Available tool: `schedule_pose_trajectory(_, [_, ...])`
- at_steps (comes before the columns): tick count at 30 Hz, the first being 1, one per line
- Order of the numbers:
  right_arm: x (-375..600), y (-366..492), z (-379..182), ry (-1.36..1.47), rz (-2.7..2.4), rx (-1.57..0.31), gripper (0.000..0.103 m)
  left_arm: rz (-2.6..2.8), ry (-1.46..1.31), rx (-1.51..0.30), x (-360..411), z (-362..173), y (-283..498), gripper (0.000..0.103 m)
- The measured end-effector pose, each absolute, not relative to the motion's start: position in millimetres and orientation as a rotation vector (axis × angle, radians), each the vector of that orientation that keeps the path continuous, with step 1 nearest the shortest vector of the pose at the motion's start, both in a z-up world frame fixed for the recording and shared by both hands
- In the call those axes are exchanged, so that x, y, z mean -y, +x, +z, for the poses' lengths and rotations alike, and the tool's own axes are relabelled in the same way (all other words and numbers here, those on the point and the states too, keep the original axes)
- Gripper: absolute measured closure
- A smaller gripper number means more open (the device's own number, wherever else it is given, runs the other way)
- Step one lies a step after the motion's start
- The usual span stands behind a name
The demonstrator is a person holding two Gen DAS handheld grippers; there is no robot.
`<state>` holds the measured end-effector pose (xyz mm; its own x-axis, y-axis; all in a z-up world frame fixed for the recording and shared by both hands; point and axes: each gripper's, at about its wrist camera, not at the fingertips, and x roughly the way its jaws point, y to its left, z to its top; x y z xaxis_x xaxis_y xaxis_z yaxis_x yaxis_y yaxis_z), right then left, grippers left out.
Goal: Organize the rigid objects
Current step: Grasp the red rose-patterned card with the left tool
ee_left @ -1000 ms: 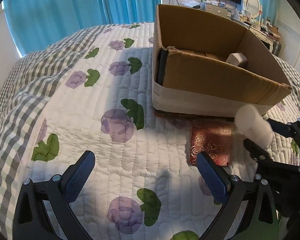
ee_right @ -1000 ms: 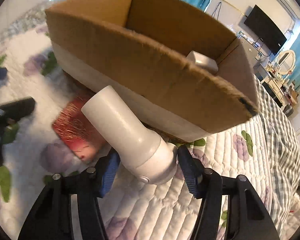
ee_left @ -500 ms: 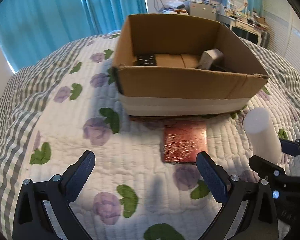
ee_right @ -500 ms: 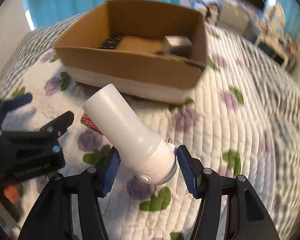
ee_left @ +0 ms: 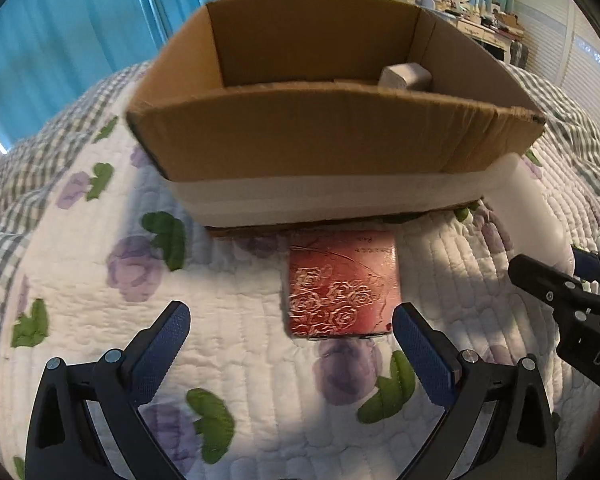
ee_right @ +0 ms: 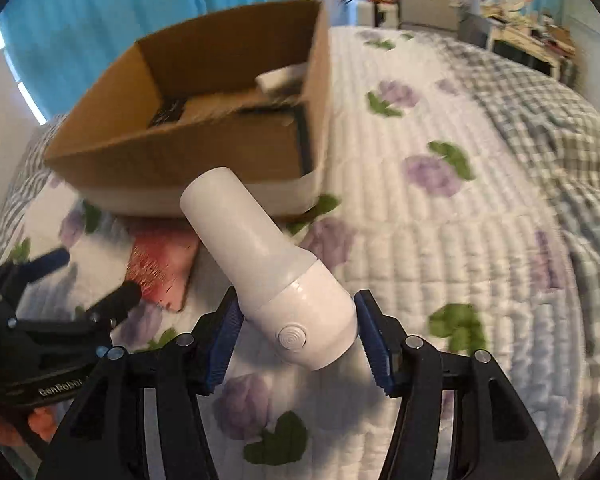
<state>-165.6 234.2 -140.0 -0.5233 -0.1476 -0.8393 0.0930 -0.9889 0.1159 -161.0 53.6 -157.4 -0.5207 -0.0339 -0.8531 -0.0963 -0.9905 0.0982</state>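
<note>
Right gripper (ee_right: 296, 336) clamped on the white flashlight (ee_right: 268, 268) at frame centre, left gripper (ee_left: 290, 340) spread wide and empty at lower frame, red embossed tin (ee_left: 342, 284) on quilt (ee_left: 100, 260) just before cardboard box (ee_left: 320, 136), upper centre.

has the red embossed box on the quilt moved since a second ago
No. The red box lies at the same spot by the cardboard box's front wall; only the cameras shifted.

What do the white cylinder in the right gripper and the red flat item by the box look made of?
White cylinder: probably plastic, matte neck, glossy base reflecting light. Red flat item: looks like embossed metallic foil or tin, with shiny raised roses; the base material is unclear.
</note>
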Motion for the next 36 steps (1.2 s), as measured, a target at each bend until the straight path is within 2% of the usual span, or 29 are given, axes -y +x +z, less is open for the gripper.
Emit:
schedule_pose_trajectory(12, [-224.5,-170.9,-152.6,1.507,-2.622,0.032,0.047,2.627,-1.577,-0.184,-71.1,-195.9,-193.3,0.003])
schedule_pose_trajectory(13, [-224.8,-173.2,-153.1,1.508,-2.622,0.031,0.047,2.625,-1.568,-0.185,-71.5,-196.3,-192.7,0.005])
schedule_pose_trajectory(15, [-224.6,-173.4,-153.0,1.506,-2.623,0.029,0.047,2.608,-1.527,-0.189,-73.5,-192.8,-188.1,0.028])
schedule_pose_trajectory(16, [-225.2,-175.0,-153.4,1.503,-2.624,0.029,0.047,2.601,-1.506,-0.2,-75.2,-189.5,-184.8,0.031])
schedule_pose_trajectory(26, [-219.4,-150.9,-132.5,1.445,-2.66,0.007,0.047,2.637,-1.466,-0.187,-65.9,-157.4,-149.2,0.031])
schedule_pose_trajectory(36, [-204.6,-119.1,-68.4,1.284,-2.715,-0.074,0.047,2.733,-1.345,-0.147,-44.7,-91.4,-111.9,0.031])
